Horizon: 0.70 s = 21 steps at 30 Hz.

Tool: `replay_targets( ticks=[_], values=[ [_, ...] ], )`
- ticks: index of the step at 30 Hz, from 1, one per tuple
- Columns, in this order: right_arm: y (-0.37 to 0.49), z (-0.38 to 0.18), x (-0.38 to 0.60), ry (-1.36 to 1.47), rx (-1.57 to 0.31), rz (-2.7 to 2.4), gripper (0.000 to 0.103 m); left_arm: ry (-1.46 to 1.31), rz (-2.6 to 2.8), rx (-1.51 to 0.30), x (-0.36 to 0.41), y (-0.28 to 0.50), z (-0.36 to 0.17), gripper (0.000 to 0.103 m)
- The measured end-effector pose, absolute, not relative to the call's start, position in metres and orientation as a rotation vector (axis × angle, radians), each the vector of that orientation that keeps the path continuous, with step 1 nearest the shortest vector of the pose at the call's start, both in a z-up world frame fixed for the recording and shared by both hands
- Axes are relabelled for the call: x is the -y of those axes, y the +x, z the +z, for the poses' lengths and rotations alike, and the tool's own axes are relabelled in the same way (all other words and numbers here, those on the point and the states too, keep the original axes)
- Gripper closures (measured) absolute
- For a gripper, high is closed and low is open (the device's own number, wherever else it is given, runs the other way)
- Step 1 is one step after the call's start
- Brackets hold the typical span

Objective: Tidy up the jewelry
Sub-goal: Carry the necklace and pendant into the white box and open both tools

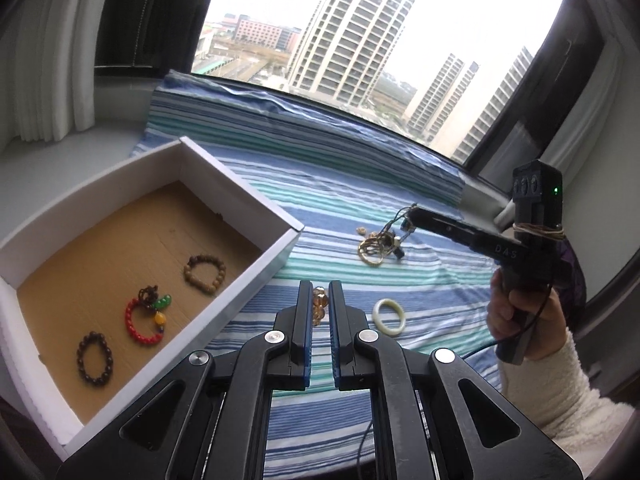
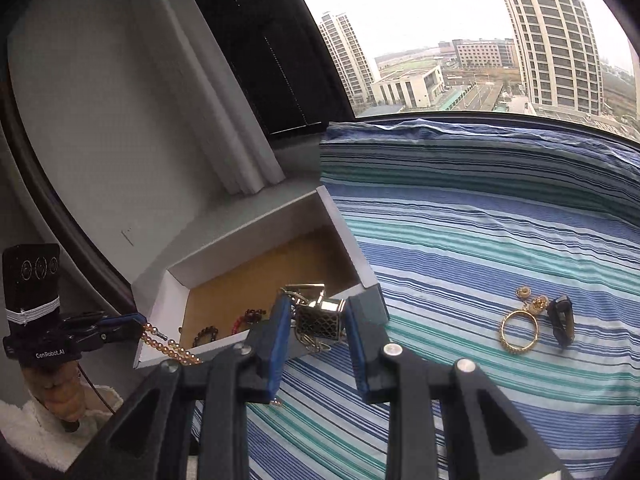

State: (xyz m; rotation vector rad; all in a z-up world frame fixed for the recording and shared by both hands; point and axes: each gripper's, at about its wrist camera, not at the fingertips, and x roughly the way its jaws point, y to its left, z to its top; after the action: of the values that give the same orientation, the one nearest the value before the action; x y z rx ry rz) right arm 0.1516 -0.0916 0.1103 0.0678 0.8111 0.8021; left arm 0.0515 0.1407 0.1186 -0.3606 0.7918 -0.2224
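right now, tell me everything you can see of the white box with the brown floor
The box is a shallow open tray, seemingly cardboard, with white walls and a bare brown floor, and no lid on it. It sits on the striped cloth by the window, one corner toward the loose jewelry. Three bead bracelets lie apart inside: a dark brown one, a red one with green and yellow charms, and a tan one.

Lit by flat, overcast daylight through the window (image 1: pixel 360 40), with the sky blown out to near white. Soft, faint shadows only on the striped cloth (image 2: pixel 480 240). Dim along the wall and curtain (image 2: pixel 120 100) beside the glass. Strong fisheye bending and dark vignetting at the corners. Mostly sharp, slightly soft up close.
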Motion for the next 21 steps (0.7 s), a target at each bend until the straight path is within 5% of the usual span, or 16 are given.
replay_targets(
  ticks=[11, 21],
  values=[
    [0.159, 0.147, -0.014, 0.015, -0.773, 0.981, 0.075, -0.349, -0.027, -0.665, -0.220, 0.045, 0.199, 0.098],
    [0.202, 0.094, -0.136, -0.093, -0.893, 0.997, 0.075, -0.344, 0.175, -0.770, -0.295, 0.097, 0.114, 0.098]
  ],
)
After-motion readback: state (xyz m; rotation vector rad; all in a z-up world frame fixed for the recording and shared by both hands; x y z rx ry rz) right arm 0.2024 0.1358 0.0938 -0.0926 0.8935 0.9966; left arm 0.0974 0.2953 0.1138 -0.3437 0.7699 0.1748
